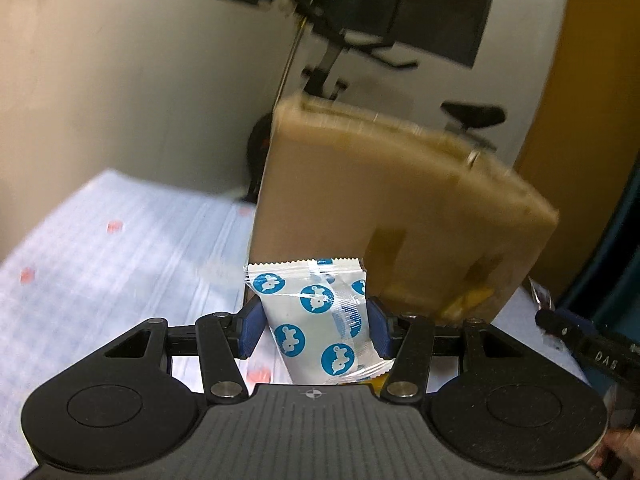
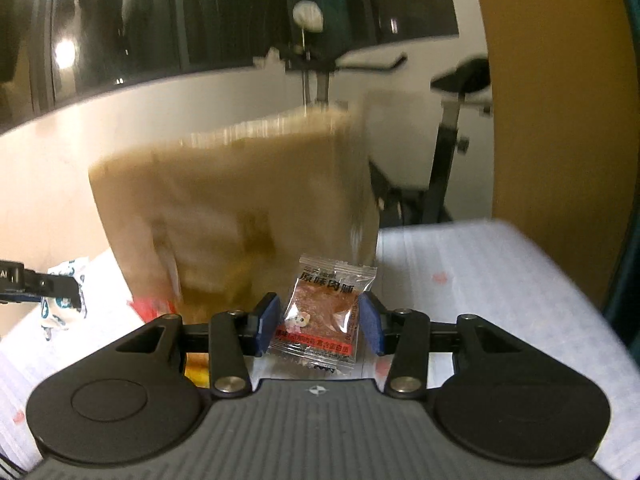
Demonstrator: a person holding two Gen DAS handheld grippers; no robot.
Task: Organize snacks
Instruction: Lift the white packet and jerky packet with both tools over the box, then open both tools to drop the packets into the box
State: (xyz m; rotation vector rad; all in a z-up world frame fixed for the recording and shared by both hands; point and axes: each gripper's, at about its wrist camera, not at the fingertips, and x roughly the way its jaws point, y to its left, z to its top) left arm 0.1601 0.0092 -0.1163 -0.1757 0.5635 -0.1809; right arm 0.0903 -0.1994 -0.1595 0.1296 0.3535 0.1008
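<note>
My left gripper (image 1: 314, 326) is shut on a white snack packet with blue round prints (image 1: 320, 320), held upright above the table. My right gripper (image 2: 318, 326) is shut on a clear packet of brown meat snack with a red label (image 2: 326, 312). Just beyond both packets stands a tan translucent storage box (image 1: 392, 216), blurred; in the right wrist view the same box (image 2: 232, 208) fills the middle. The right gripper's tip (image 1: 576, 338) shows at the right edge of the left wrist view. The left gripper's finger (image 2: 36, 282) and its white packet (image 2: 64, 296) show at the left edge of the right wrist view.
The table is covered by a white cloth with a fine blue check and red marks (image 1: 120, 248). Red and yellow snack packets (image 2: 156, 306) lie by the box's base. Behind the table stand an exercise bike (image 2: 452, 128), a pale wall and a dark window.
</note>
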